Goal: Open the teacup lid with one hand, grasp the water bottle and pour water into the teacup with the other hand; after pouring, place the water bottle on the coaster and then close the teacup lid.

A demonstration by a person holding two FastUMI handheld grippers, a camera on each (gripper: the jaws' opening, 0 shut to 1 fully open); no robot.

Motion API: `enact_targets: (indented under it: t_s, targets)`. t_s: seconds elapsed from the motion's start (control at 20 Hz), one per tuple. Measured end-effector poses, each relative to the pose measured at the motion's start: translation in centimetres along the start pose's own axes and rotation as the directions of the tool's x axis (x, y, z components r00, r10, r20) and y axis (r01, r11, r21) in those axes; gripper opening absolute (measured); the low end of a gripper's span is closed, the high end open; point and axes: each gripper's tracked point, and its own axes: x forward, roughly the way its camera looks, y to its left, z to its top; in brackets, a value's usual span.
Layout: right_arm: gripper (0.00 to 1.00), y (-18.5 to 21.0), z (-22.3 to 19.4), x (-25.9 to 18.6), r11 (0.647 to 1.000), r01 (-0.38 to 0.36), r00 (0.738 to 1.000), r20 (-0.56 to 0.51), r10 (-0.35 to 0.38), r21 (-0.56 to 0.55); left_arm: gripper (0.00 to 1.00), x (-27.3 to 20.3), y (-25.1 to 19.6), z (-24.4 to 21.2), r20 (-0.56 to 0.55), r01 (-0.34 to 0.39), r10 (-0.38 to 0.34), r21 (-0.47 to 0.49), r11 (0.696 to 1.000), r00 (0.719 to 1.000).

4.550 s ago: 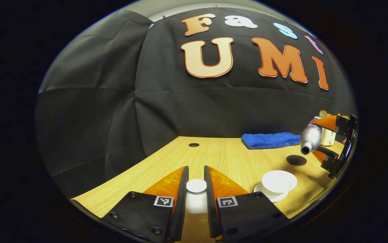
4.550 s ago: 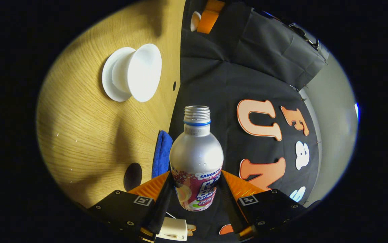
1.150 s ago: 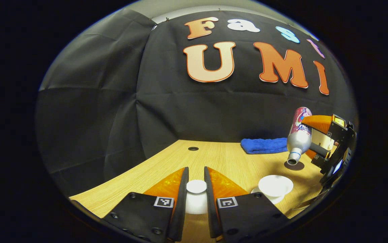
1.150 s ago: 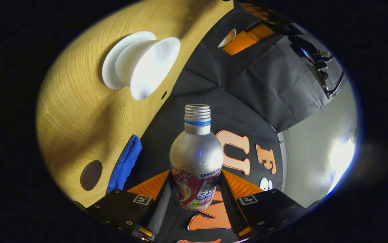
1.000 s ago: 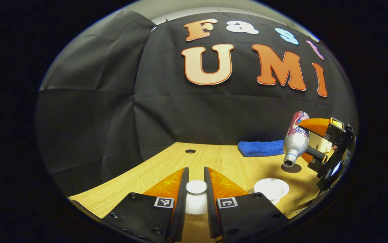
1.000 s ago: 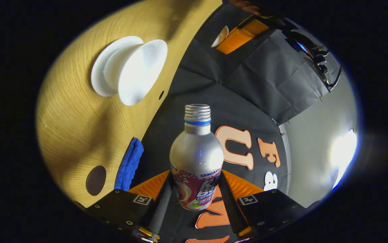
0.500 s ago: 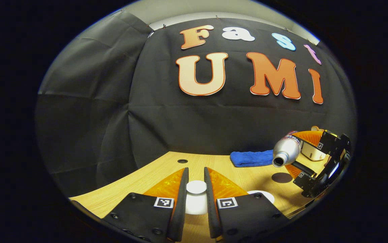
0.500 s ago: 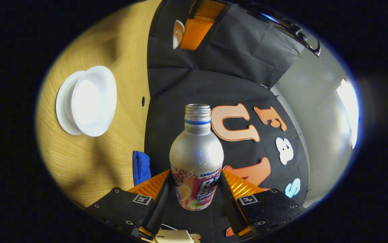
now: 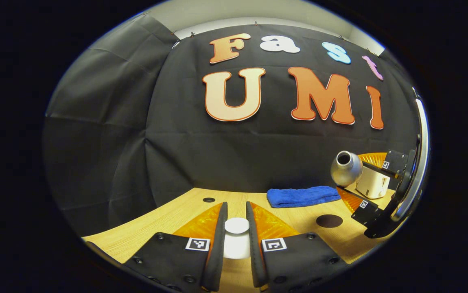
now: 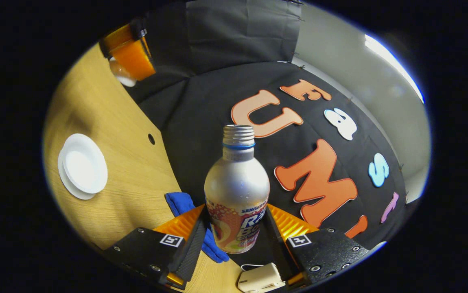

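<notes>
Tilting back from the teacup, right gripper clamps the water bottle; pouring seems over, left gripper pinches the teacup lid

claw | black housings | square tag markers | screws

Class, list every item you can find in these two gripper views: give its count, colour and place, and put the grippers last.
table: one, light wood, under everything.
teacup: one, white, open, on a white saucer on the table.
teacup lid: one, white, between the left gripper's fingers.
water bottle: one, silver, uncapped, held off the table.
coaster: one, dark, round, bare.
towel: one, blue, folded, near the wall.
small box: one, cream.
left gripper: shut on lid.
right gripper: shut on bottle.
</notes>
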Motion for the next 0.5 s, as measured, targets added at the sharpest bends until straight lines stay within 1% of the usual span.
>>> enact_targets:
  t_s: [0.1,0.2,0.35,0.5]
  targets:
    - [0.78,0.2,-0.4,-0.1,0.997,-0.001,1.0,-0.017,0.002,0.08,0.33,0.1,-0.8,0.2,0.007,0.013,-0.013,-0.004,1.0,1.0]
    - [0.78,-0.7,-1.0,-0.1,0.982,-0.013,0.999,-0.039,0.021,0.191,0.33,0.2,-1.5,0.4,0.014,0.023,-0.023,-0.005,1.0,1.0]
    - [0.78,-1.7,-2.2,-0.1,0.944,-0.012,0.996,-0.079,0.041,0.33,0.32,0.2,-2.4,0.6,0.018,0.036,-0.036,-0.009,0.999,0.999]
    - [0.78,-2.0,-3.3,-0.1,0.905,-0.016,0.992,-0.109,0.069,0.426,0.33,0.5,-3.6,0.3,0.02,0.057,-0.056,-0.028,0.998,0.998]
